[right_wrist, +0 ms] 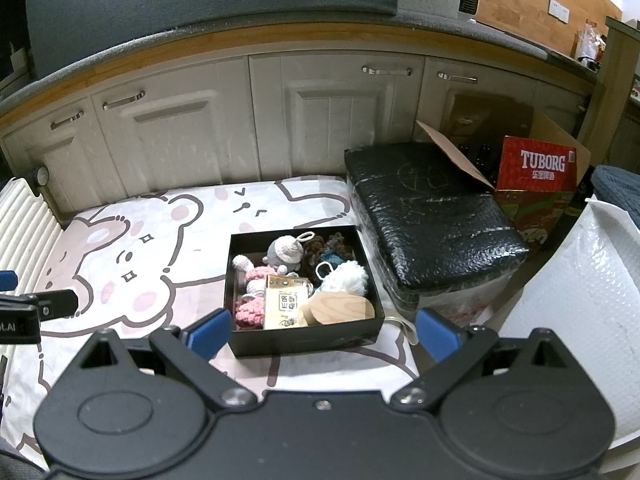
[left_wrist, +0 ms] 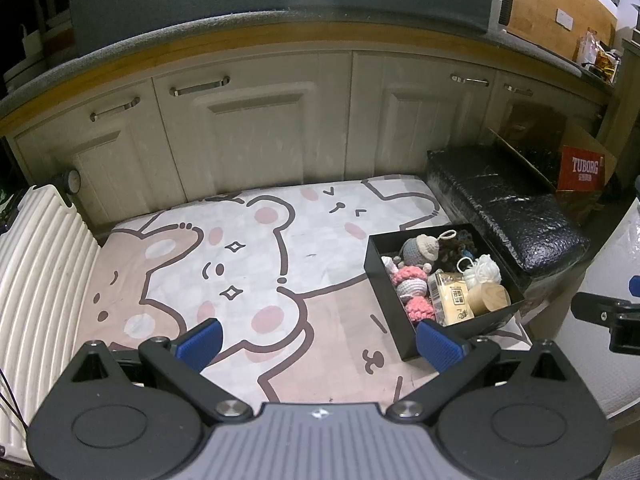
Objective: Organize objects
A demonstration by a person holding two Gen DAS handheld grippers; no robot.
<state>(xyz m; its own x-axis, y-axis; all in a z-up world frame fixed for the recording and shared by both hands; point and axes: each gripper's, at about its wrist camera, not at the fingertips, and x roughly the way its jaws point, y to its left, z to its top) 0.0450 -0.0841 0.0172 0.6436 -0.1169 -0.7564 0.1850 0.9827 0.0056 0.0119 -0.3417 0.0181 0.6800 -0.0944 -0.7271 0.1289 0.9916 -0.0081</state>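
Bear-print mat [left_wrist: 248, 264] is bare and everything sits in the black box [right_wrist: 304, 340] at its right edge, so sorting's either done or not started; next move is probably reaching in for the wooden lid [right_wrist: 340, 308]. Both tongs, left [left_wrist: 320, 338] and right [right_wrist: 322, 330], hang wide open holding nothing. Only the right wrist view shows the white padded bag [right_wrist: 580, 280] properly.

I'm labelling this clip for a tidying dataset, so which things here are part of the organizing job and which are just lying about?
Part of the job:
black box
crocheted toys
tissue packet
wooden lid
white yarn ball
left gripper, jaws open
right gripper, jaws open

Lying about:
white suitcase
black wrapped bundle
Tuborg carton
cabinet doors
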